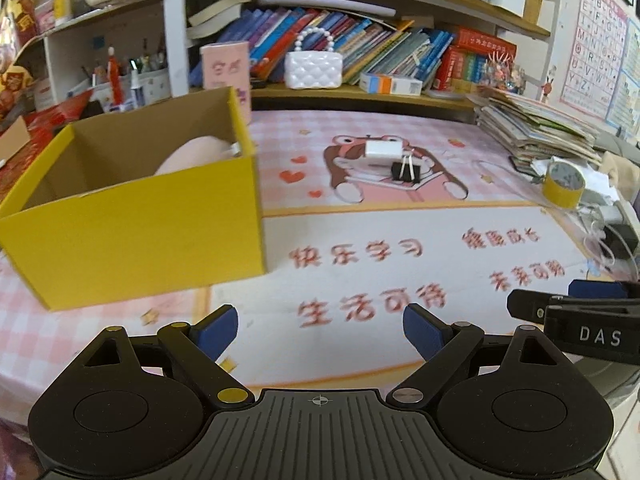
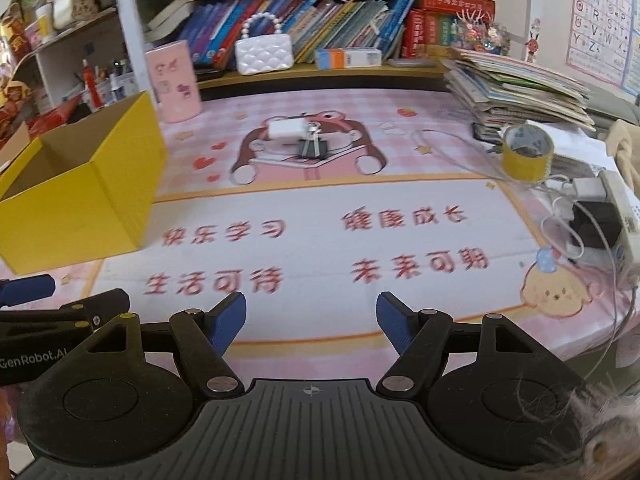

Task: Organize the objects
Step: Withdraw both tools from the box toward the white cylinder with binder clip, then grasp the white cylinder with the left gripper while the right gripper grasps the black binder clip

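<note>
Blurred pink desk mat (image 1: 360, 240), yellow box (image 1: 132, 232) half-hiding a pink thing (image 1: 192, 156), both tools (image 1: 320, 332) (image 2: 312, 320) spread, empty.

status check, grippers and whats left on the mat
Left gripper open, empty. Right gripper open, empty. White charger and black binder clip on mat, touching, outside yellow box. Path clear.

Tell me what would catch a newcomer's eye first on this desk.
The open yellow box at the left, with something pale pink inside. Mid-mat, on the cartoon bear, a white charger lies with a black binder clip just in front. A yellow tape roll stands at the right by the paper stack.
</note>
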### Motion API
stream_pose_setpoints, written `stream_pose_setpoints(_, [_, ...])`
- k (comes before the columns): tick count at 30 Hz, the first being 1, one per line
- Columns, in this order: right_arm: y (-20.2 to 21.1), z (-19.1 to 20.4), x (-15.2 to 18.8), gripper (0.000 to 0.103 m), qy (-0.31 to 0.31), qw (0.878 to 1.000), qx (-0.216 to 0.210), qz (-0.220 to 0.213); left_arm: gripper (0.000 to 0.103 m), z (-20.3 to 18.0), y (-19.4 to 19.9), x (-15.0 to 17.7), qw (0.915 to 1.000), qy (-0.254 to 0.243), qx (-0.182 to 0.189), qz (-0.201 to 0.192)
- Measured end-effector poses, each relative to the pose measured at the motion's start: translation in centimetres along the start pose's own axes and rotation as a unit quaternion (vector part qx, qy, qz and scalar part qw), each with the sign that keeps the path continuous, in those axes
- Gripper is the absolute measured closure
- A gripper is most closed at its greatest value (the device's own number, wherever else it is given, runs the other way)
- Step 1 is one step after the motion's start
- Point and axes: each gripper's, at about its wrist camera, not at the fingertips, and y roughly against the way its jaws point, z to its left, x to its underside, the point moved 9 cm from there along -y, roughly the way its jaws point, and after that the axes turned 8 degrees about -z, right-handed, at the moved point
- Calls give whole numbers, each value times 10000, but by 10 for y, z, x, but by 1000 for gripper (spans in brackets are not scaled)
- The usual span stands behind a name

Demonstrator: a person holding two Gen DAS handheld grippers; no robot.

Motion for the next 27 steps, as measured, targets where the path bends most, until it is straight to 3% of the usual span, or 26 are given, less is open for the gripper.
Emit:
stream_pose_setpoints(8, [-25, -30, -22, 33, -50, 10000, 14, 0, 11, -28, -33, -18, 10000, -68, 53, 41])
stream_pose_setpoints(19, [-76, -63, -61, 33, 55, 9998, -200, -34, 11, -50, -78, -55, 9997, 64, -240, -80])
stream_pose_setpoints(27, [-118, -63, -82, 36, 188, 9975, -642, -210, 11, -53, -110, -99, 9979, 227, -519, -327])
